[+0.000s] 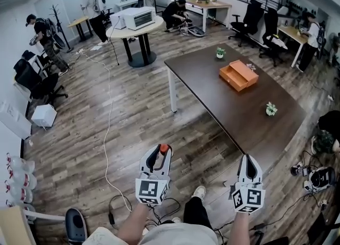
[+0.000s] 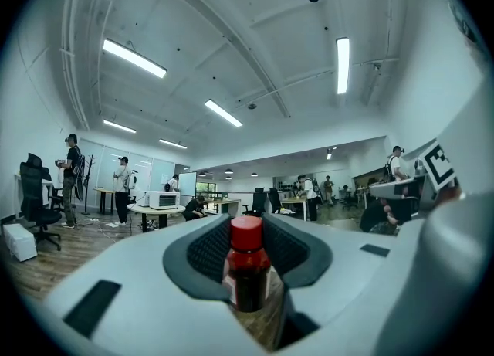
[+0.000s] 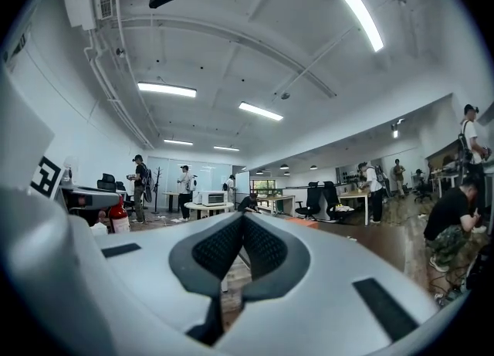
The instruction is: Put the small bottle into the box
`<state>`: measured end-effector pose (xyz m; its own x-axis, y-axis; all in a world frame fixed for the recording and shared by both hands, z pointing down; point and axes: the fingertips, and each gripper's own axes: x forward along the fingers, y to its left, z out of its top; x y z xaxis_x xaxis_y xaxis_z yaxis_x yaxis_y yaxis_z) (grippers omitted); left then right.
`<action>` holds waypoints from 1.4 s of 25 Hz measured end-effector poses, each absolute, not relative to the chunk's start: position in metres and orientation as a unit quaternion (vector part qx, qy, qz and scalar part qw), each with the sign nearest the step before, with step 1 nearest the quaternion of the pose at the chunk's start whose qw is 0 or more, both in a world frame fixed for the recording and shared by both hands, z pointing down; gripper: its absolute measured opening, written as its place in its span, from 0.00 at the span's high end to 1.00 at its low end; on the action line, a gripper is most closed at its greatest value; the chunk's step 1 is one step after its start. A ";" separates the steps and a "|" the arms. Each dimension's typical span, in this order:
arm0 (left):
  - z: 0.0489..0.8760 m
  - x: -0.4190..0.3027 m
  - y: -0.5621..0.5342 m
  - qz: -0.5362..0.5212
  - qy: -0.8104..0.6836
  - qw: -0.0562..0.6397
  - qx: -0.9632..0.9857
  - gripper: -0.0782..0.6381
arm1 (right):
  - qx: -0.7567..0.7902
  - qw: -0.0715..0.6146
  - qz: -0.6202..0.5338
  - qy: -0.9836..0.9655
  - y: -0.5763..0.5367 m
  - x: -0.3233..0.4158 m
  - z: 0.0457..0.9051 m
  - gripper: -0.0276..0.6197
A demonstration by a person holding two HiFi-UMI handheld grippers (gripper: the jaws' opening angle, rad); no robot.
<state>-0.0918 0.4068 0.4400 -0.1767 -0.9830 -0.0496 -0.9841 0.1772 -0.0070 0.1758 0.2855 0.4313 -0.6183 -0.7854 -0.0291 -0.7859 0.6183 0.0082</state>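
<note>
My left gripper point(image 1: 158, 153) is shut on a small dark bottle with a red cap point(image 1: 163, 148), held upright over the wooden floor. In the left gripper view the bottle point(image 2: 248, 266) stands between the two ribbed pads of that gripper point(image 2: 247, 258). Beside it my right gripper point(image 1: 248, 160) is shut with nothing in it; in the right gripper view its pads point(image 3: 241, 227) meet at the tips. The orange box point(image 1: 239, 75) lies on the dark table point(image 1: 212, 100), well ahead of both grippers. In the right gripper view the box point(image 3: 303, 222) shows just past the jaws and the bottle point(image 3: 118, 218) at far left.
Two small potted plants point(image 1: 220, 52) point(image 1: 271, 109) stand on the table. A cable point(image 1: 106, 132) runs across the floor to my left. A round table with a white oven point(image 1: 135, 20), office chairs point(image 1: 249, 18) and several people fill the back of the room.
</note>
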 end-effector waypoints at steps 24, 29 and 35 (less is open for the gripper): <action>0.426 -0.091 0.126 -0.004 0.755 0.001 -0.655 0.71 | -0.449 0.006 -0.033 0.893 0.009 0.177 0.437 0.95; 0.423 -0.085 0.082 -0.005 0.749 0.006 -0.662 0.71 | -0.459 0.011 -0.036 0.888 -0.031 0.189 0.438 0.95; 0.417 -0.077 0.045 -0.001 0.740 0.011 -0.673 0.71 | -0.468 0.013 -0.033 0.883 -0.061 0.196 0.435 0.95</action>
<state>-0.0771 0.0451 0.4175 -0.0952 -0.9953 -0.0145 -0.9953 0.0955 -0.0162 0.1960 -0.0614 0.4355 -0.5621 -0.8270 0.0091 -0.8253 0.5602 -0.0708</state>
